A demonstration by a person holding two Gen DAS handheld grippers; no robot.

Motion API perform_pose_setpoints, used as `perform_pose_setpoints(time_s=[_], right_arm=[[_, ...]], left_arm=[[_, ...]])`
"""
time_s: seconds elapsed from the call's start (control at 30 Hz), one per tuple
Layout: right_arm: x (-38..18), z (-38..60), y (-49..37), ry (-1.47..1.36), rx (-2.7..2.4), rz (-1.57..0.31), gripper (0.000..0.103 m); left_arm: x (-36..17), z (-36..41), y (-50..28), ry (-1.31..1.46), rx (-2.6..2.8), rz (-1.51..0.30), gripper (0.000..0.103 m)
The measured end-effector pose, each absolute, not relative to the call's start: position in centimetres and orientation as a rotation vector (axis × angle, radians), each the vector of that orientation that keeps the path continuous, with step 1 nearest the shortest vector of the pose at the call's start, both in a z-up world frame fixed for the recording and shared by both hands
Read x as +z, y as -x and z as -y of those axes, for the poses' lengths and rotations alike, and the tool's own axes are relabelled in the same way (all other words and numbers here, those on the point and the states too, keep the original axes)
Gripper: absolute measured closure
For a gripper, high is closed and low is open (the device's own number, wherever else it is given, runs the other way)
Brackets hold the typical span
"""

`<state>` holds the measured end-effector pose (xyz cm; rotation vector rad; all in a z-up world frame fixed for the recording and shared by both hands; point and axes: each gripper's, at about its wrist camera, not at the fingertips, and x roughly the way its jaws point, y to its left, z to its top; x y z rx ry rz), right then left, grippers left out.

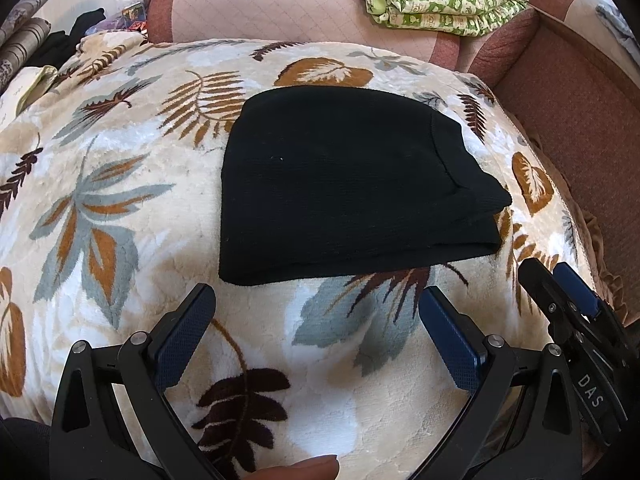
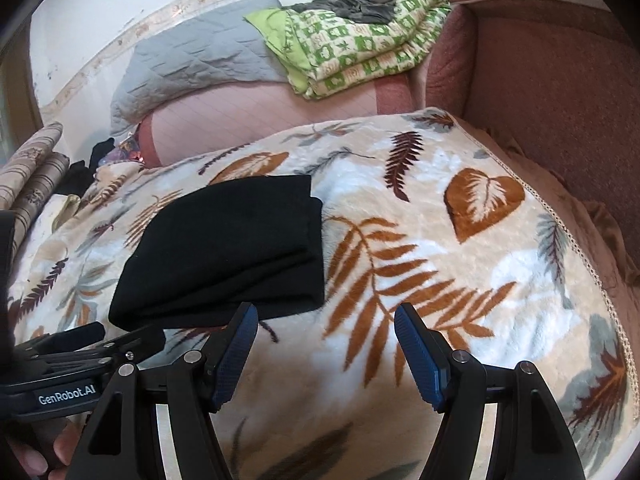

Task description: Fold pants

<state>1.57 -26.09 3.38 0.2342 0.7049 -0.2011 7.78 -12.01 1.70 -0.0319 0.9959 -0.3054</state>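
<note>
Left wrist view, black pants (image 1: pixel 344 184) folded into a compact stack on leaf blanket (image 1: pixel 120 216), left gripper (image 1: pixel 316 312) jaws spread wide, empty, just short of pants, right gripper (image 2: pixel 324 328) likewise agape, empty, beside stack's near corner, green quilt (image 2: pixel 360 40) well behind.

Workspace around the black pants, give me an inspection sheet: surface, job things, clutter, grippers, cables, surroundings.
Surface: plush leaf-print blanket, spread over the seat.
Job's things: black pants folded into a compact stack, lying flat on the blanket, nothing touching them.
Clutter: green patterned bedding with a dark grey garment on top; grey quilt; dark clothes at the far left.
Grippers: left gripper open, empty, short of the pants' near edge; right gripper open, empty, over bare blanket beside the pants.
Cables: nothing seen.
Surroundings: reddish-brown sofa; white wall.
</note>
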Motion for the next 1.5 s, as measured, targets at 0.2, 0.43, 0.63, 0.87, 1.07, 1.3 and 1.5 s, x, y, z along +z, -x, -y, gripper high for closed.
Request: perform_pose_setpoints(time_s=[0.2, 0.43, 0.63, 0.87, 1.07, 1.3, 1.5], right_arm=[[3.3, 25.9, -1.7, -0.235, -0.190, -0.706, 0.034], [3.5, 25.6, -1.5, -0.233, -0.177, -0.692, 0.034], [3.8, 25.4, -1.4, -0.230, -0.156, -0.675, 0.034], [4.3, 24.6, -1.4, -0.195, -0.132, -0.651, 0.034], [4.2, 24.5, -1.4, -0.197, -0.126, -0.655, 0.034], [4.2, 24.5, -1.4, -0.197, -0.123, -0.656, 0.034], [4.2, 24.5, -1.3, -0.198, -0.123, -0.657, 0.034]], left_arm=[[1.7, 12.0, -7.8, 0.032, -0.301, -1.000, 0.001], [1.6, 12.0, -7.8, 0.030, -0.299, -0.999, 0.001], [1.7, 12.0, -7.8, 0.031, -0.300, -0.999, 0.001], [1.5, 11.9, -7.8, 0.029, -0.299, -1.002, 0.001], [1.4, 12.0, -7.8, 0.029, -0.298, -1.004, 0.001], [1.4, 12.0, -7.8, 0.029, -0.298, -1.005, 0.001], [1.3, 12.0, -7.8, 0.029, -0.298, -1.006, 0.001]])
